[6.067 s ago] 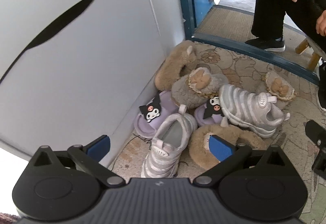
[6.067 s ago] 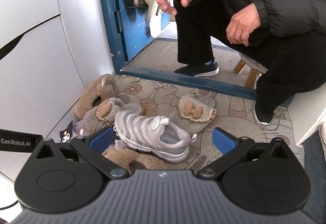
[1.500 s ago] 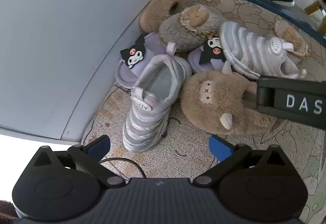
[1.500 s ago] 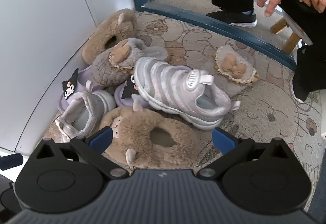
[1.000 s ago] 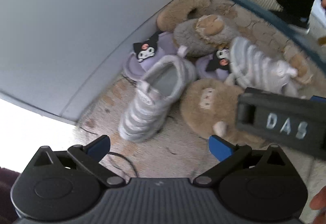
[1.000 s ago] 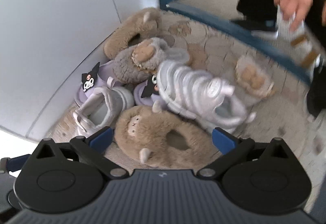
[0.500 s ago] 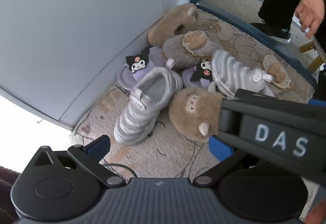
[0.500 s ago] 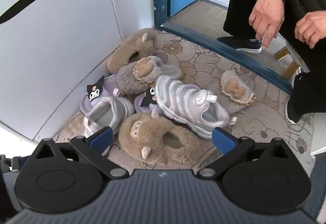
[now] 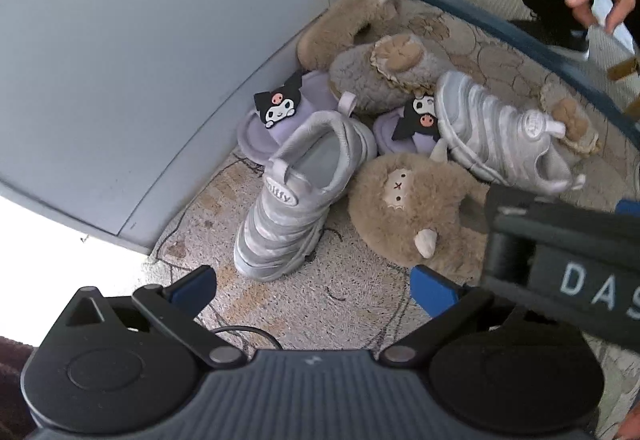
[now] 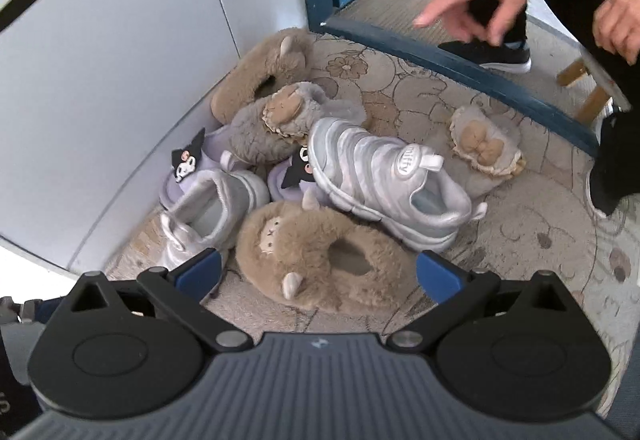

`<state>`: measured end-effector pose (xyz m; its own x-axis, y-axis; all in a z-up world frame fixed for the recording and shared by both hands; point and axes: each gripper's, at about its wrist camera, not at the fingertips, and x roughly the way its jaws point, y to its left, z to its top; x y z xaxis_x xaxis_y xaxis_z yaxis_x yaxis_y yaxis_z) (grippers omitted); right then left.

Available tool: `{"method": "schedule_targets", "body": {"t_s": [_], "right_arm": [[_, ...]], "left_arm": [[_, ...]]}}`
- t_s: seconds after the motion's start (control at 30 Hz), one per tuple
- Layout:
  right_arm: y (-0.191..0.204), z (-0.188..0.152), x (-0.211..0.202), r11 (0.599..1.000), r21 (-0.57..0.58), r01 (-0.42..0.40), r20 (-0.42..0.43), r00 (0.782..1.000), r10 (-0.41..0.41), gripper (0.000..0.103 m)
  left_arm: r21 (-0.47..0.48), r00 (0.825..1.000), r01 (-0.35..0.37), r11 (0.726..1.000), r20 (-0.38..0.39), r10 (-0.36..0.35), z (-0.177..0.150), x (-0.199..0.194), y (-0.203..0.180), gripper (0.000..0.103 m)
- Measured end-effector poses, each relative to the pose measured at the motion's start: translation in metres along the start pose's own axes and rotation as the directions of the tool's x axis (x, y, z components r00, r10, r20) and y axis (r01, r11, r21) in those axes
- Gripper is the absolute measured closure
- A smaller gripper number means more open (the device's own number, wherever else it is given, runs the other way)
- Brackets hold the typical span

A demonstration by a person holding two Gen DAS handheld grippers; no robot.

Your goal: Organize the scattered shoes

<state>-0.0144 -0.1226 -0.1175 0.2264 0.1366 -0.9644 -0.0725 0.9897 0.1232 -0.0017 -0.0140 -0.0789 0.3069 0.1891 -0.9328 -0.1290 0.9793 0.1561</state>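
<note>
Floor covering: a patterned beige rug (image 10: pixel 520 224), soiled in places, running up to a grey panel (image 9: pixel 140 60). Lying on the rug beside that panel: a silver sneaker (image 9: pixel 296 196), a tan plush slipper (image 10: pixel 320 260) just right of it, and a lilac slipper (image 9: pixel 276 120) against the panel. A cream bow slipper (image 10: pixel 486 148) lies apart, farthest from the panel.
</note>
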Motion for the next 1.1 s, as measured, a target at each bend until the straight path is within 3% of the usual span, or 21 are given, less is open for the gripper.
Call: {"method": "schedule_targets", "body": {"t_s": [0.3,0.57,1.1], "right_arm": [[-0.01,0.0,0.017,0.998,0.069,-0.008,0.004,1.0,0.008,0.0],[-0.017,-0.001,0.0,0.997,0.081,0.0,0.061,0.998,-0.005,0.0],[-0.044,-0.04,-0.018,0.995,0.096,-0.003,0.136,0.991,-0.01,0.0]], "left_arm": [[0.034,1.0,-0.008,0.999,0.028,0.007,0.007,0.005,-0.011,0.001],[0.054,0.997,-0.013,0.998,0.071,0.009,0.006,-0.004,-0.012,0.001],[0.068,0.996,0.007,0.998,0.09,-0.013,-0.002,-0.006,0.009,0.001]]}}
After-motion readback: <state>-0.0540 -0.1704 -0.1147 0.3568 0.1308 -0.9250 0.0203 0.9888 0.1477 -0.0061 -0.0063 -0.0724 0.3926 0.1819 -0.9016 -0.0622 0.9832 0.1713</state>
